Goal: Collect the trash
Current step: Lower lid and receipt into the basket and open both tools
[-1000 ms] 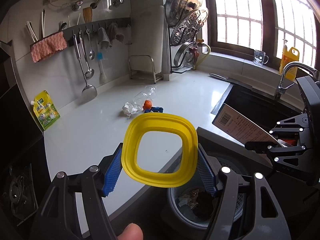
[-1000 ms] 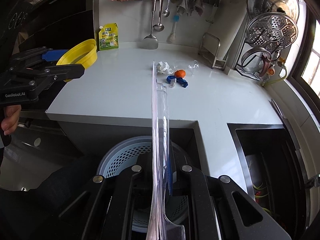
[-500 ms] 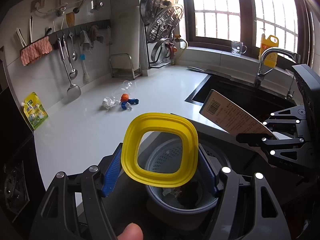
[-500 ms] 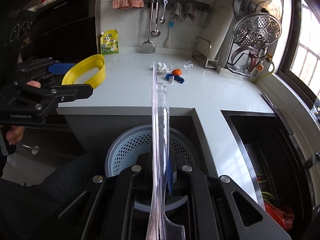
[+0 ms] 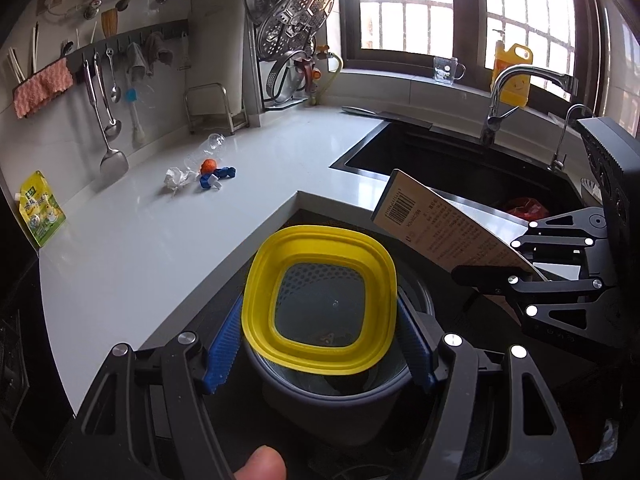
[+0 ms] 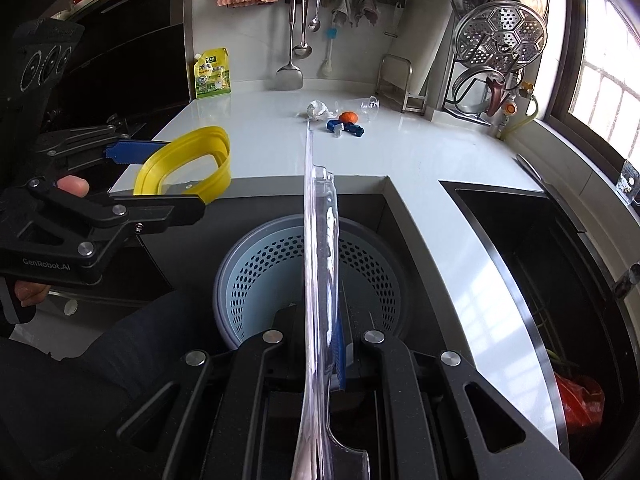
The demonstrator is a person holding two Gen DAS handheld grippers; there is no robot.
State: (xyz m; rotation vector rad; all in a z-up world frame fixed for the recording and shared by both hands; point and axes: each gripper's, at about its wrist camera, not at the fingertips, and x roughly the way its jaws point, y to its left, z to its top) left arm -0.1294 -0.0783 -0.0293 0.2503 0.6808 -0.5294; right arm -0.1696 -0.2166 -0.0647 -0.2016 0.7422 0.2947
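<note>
The yellow lid (image 5: 320, 300), a square ring with a clear middle, sits clamped between the blue pads of the left tool (image 5: 320, 344), directly above the perforated trash basket (image 6: 360, 264) on the floor in the notch of the table (image 5: 160, 240). The flat blister pack (image 6: 318, 280), card-backed with a barcode, is pinched edge-on in the right tool (image 6: 320, 364), whose pads are nearly together on it, also above the basket.

The pack is long and stiff; released at this slant it could bridge the rim or tip out onto the floor. The lid is wide next to the basket mouth, so an off-centre release may leave it hanging on the rim. With both pieces over one opening, they could knock each other.

Both tools point steeply downward, side by side. A thumb (image 5: 260, 462) shows behind the left one. More litter (image 5: 200, 174) waits on the table, well apart.
</note>
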